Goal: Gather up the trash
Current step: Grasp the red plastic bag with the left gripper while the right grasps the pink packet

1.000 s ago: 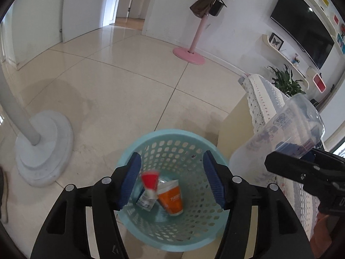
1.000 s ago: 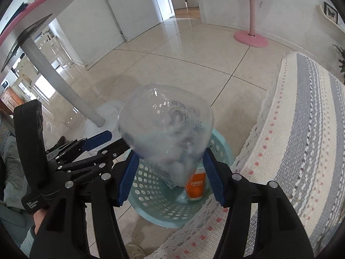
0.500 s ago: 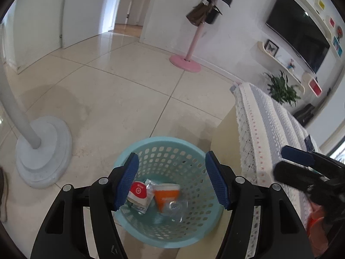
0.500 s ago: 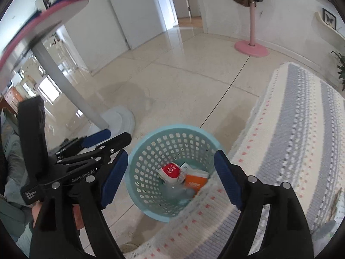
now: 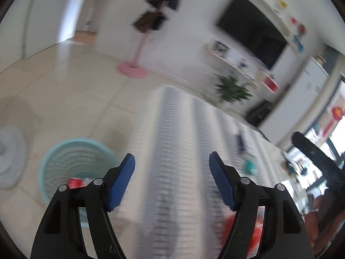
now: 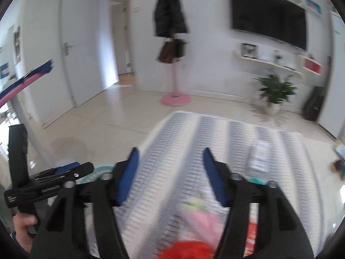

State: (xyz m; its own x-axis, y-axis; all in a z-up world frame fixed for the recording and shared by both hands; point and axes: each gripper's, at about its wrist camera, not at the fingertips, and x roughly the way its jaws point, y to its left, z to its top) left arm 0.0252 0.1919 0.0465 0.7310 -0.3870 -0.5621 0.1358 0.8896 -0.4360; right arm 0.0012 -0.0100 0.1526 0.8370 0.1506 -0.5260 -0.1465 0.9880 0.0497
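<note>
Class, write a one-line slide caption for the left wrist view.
Empty left gripper, jaws opening, over the striped tablecloth beside the teal basket.

Basket (image 5: 64,151) sits on the floor (image 5: 64,86) at nine o'clock of the cloth-covered table (image 5: 172,151); coat stand (image 5: 138,49) at twelve, plant (image 5: 232,88) at two.

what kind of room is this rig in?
Most likely a home living room: a wall-mounted TV, a pink coat stand hung with a coat and bags, and a potted plant beyond a table under a striped cloth.
</note>
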